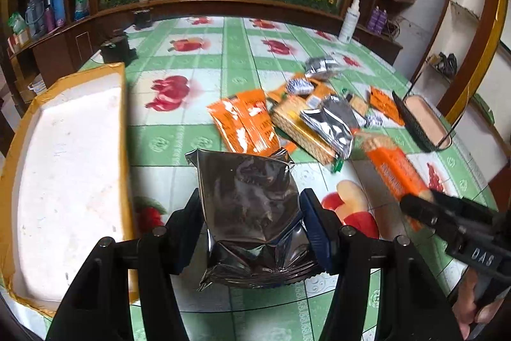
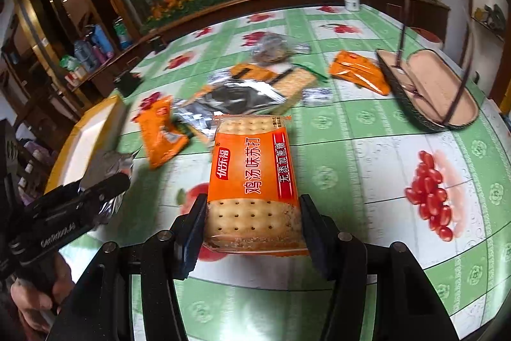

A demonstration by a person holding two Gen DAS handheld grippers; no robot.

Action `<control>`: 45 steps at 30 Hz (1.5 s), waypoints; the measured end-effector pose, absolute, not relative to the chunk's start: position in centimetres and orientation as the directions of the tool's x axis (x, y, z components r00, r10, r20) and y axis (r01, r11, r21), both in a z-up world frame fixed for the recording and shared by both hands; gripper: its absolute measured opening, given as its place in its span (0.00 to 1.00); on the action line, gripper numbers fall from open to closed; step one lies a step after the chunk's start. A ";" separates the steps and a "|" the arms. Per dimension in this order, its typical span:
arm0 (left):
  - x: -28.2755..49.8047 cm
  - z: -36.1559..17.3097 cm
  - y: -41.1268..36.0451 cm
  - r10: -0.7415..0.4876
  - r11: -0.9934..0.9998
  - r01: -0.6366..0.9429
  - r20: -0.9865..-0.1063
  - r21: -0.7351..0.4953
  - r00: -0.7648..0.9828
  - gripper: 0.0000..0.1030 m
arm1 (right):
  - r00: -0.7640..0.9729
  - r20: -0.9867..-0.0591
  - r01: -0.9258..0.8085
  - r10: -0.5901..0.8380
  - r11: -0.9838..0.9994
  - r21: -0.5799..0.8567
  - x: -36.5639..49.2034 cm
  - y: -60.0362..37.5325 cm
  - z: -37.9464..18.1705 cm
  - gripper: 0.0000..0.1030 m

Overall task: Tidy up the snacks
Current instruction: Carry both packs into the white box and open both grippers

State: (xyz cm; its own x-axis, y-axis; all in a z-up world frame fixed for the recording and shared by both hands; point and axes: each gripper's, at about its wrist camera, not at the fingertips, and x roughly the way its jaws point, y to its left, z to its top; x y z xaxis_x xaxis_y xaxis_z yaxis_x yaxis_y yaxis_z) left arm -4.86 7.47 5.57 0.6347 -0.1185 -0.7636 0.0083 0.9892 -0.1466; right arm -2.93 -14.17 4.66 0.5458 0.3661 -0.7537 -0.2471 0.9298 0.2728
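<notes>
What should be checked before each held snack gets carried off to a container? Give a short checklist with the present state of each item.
1. Left gripper clamps the silver foil packet on both sides: ok.
2. Right gripper clamps the orange cracker pack on both sides: ok.
3. Both packs are lifted off the tablecloth: cannot tell.
4. White foam box at the left has free room: ok.
5. Woven basket at the right has free room: ok; only its handle crosses above.
6. The two grippers are apart, not tangled: ok.
</notes>
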 end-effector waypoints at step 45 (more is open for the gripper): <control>-4.4 3.4 28.5 0.190 0.880 -0.457 -0.786 -0.129 0.588 0.58 | 0.292 -0.745 -0.545 0.600 0.744 0.386 5.8 17.6 4.1 0.59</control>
State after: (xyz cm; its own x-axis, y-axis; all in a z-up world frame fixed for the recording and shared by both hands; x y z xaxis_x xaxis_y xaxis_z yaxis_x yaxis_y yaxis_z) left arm -4.40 28.49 3.44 0.5884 0.1904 -0.7858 -0.4570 0.8801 -0.1289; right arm 5.78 17.63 4.14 0.2920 0.6000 -0.7448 -0.5449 0.7444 0.3860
